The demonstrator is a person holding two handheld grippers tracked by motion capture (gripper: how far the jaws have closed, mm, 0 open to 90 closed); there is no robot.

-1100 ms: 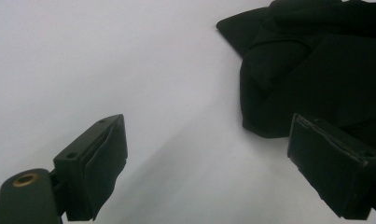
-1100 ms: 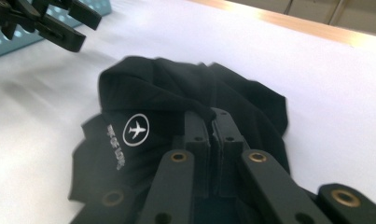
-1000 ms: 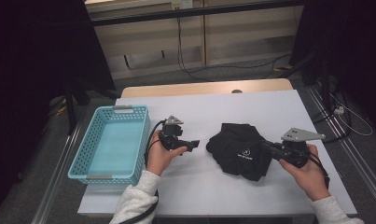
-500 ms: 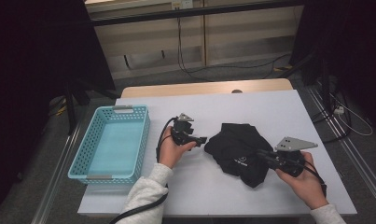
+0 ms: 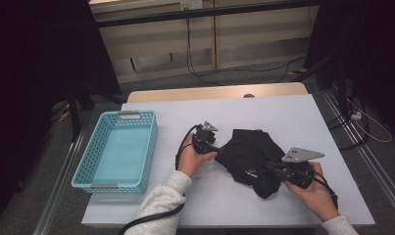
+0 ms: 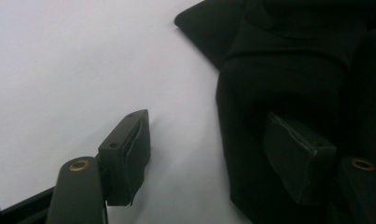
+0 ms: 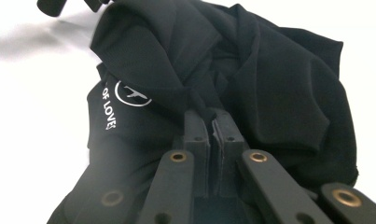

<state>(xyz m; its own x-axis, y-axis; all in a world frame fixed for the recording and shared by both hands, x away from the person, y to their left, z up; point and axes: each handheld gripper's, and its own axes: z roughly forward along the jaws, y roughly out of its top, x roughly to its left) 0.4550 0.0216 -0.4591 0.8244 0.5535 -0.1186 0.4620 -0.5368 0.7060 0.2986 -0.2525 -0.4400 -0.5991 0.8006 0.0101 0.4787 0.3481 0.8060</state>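
Observation:
A crumpled black garment with a white printed logo lies on the white table, right of centre. My right gripper is shut on a raised fold of the garment at its near right side, also seen from above. At the garment's left edge my left gripper is open. In the left gripper view its jaws straddle the cloth's border: one pad is over bare table, the other pad over the black cloth.
A light blue plastic basket stands empty on the table's left side. Bare white table lies behind the garment and along the front edge. A wooden strip runs along the far edge, with cables on the floor beyond.
My left gripper has travelled right, from beside the basket to the garment's left edge. The right gripper has shifted slightly left and nearer, still at the garment.

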